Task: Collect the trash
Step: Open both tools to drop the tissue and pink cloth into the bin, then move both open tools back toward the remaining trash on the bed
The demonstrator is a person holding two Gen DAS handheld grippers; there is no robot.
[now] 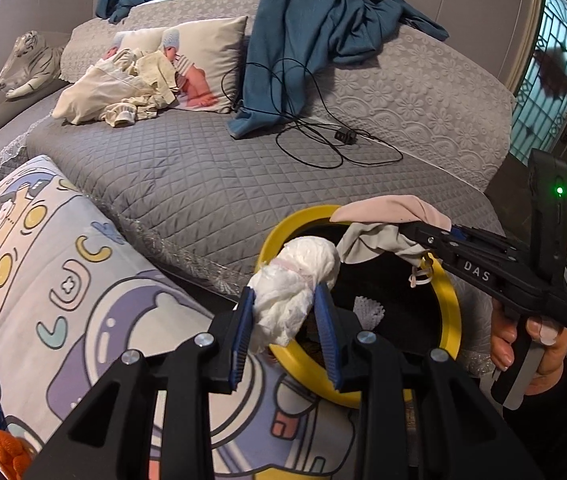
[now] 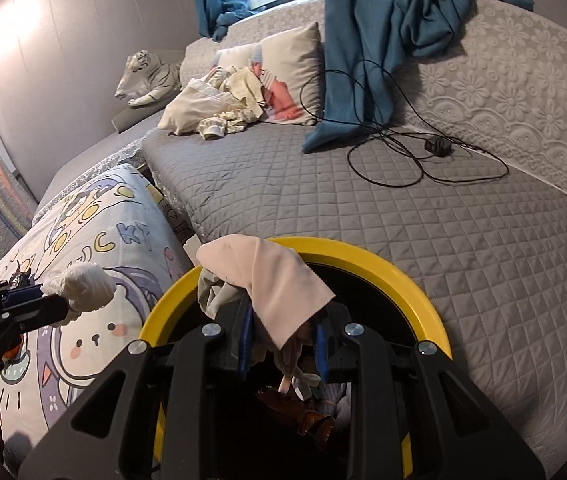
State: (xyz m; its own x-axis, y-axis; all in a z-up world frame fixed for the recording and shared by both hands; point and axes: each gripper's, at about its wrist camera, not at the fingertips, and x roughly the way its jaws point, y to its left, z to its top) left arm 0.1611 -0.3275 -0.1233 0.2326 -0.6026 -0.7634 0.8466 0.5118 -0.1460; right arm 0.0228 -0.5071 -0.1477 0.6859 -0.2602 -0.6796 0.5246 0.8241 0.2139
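Grip state first: the left gripper [image 1: 285, 322] is clamped on a crumpled white wad [image 1: 295, 284] of tissue or plastic, pinched low between the blue pads [image 1: 243, 332], with most of the bundle standing above them. The right gripper [image 2: 283, 344] is closed on a pink and grey cloth piece [image 2: 267, 276] that drapes over its fingertips and hides them in part; a strap end is seen dangling below.

Both loads are held at the yellow-rimmed bin [image 1: 449, 308], which stands against the grey quilted bed [image 1: 187, 168] beside a cartoon-print cushion [image 1: 63, 264]. In the right wrist view the cloth piece is already above the dark opening. The wad is judged to sit at or just inside the near rim; in the right wrist view it appears still over the cushion, so its position is uncertain.

For a clean drop, each load should be carried well past the rim before release, the cloth piece low enough that its hanging ends do not catch on the yellow edge.

Bin contents: dark interior, a brown wrapper [image 2: 315, 420], a white frilled paper [image 1: 369, 310]; the rest cannot be made out.
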